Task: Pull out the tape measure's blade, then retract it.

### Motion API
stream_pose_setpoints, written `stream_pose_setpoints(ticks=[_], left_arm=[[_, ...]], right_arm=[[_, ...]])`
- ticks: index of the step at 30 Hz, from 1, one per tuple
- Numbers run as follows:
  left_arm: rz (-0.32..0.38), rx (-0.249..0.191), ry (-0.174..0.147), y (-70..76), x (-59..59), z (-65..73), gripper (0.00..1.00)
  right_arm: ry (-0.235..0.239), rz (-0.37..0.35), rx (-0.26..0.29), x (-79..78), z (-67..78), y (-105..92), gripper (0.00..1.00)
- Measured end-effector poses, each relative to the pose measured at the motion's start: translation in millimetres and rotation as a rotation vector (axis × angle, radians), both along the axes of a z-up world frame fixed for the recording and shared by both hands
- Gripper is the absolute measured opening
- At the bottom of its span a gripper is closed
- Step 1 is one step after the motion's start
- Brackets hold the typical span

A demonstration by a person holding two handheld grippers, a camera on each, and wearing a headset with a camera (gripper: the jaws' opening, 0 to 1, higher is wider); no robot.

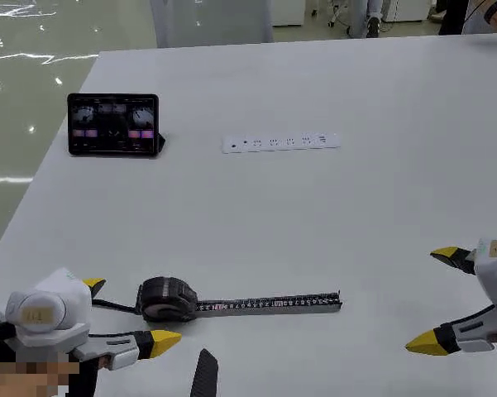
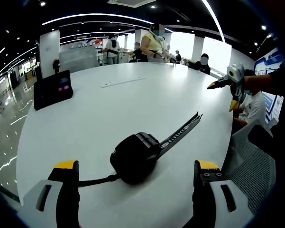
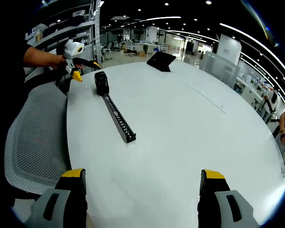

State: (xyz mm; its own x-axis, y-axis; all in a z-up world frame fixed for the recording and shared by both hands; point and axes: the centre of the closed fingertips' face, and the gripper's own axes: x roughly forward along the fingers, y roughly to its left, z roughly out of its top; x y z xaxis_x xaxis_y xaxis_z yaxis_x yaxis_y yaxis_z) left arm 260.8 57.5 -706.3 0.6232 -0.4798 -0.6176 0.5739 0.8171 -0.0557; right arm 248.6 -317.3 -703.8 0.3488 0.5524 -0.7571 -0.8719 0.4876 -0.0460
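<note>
Tape measure (image 1: 167, 299) lies on the white tabletop (image 1: 314, 215) close to its near edge, toward the near left corner. Its dark round case rests flat. Its blade (image 1: 269, 304) is drawn out and lies along the near edge, with the hooked tip pointing to the right. A thin black strap (image 1: 112, 306) trails from the case on the side away from the blade.

The left gripper (image 1: 132, 312) sits just beside the case on the strap side. Its yellow-tipped jaws are spread wide and grip nothing. In the left gripper view the case lies ahead of and between the two jaws, clear of both. The strap runs back toward one jaw, and I cannot tell whether it touches it.

The right gripper (image 1: 432, 298) hangs over the near right part of the tabletop, well apart from the blade's tip. Its jaws are also wide apart and empty. In the right gripper view the blade's tip points toward it across bare table.

A tablet (image 1: 113, 124) stands propped near the left edge, farther back, with its screen lit. A white power strip (image 1: 281, 142) lies flat around the middle of the tabletop, beyond the tape measure. A grey mesh chair (image 3: 33, 137) stands off the near edge.
</note>
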Motion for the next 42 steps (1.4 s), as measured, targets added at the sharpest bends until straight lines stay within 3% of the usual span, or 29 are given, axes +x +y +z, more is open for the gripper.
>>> stream_pose_setpoints(ticks=[6, 10, 12, 15, 21, 33, 35, 37, 39, 42], left_arm=[[0.027, 0.002, 0.002, -5.6, 3.7, -2.9, 0.99], [0.059, -0.021, 0.003, -9.8, 7.7, -3.5, 0.99], [0.063, -0.035, -0.001, -13.3, 8.8, -3.1, 0.99], [0.072, -0.016, -0.015, -14.5, 11.1, -4.1, 0.99], [0.137, -0.035, -0.022, -16.8, 16.5, -4.2, 0.99], [0.237, -0.032, -0.054, -25.4, 22.2, -6.7, 0.99], [0.266, -0.049, -0.048, -25.6, 22.4, -7.8, 0.99], [0.339, -0.1, -0.056, -24.4, 25.0, -6.6, 0.99], [0.349, -0.086, -0.049, -23.4, 22.6, -11.8, 0.99], [0.368, -0.063, -0.075, -22.5, 21.7, -15.8, 0.99]], right_arm=[[0.013, 0.057, -0.02, 6.1, -2.6, 11.5, 0.99], [0.019, 0.093, -0.033, 9.6, -3.5, 19.6, 0.99], [0.021, 0.108, -0.037, 11.4, -3.9, 23.3, 0.99], [0.022, 0.132, -0.049, 14.2, -5.5, 27.4, 0.99], [0.025, 0.178, -0.059, 18.4, -7.2, 37.3, 0.99], [0.027, 0.25, -0.072, 31.6, -15.3, 58.7, 0.99], [0.029, 0.256, -0.075, 33.7, -16.7, 60.5, 0.99], [0.03, 0.266, -0.08, 36.0, -18.9, 62.8, 0.99], [0.034, 0.273, -0.084, 36.9, -21.5, 66.1, 0.99], [0.039, 0.288, -0.092, 37.2, -26.4, 70.5, 0.99]])
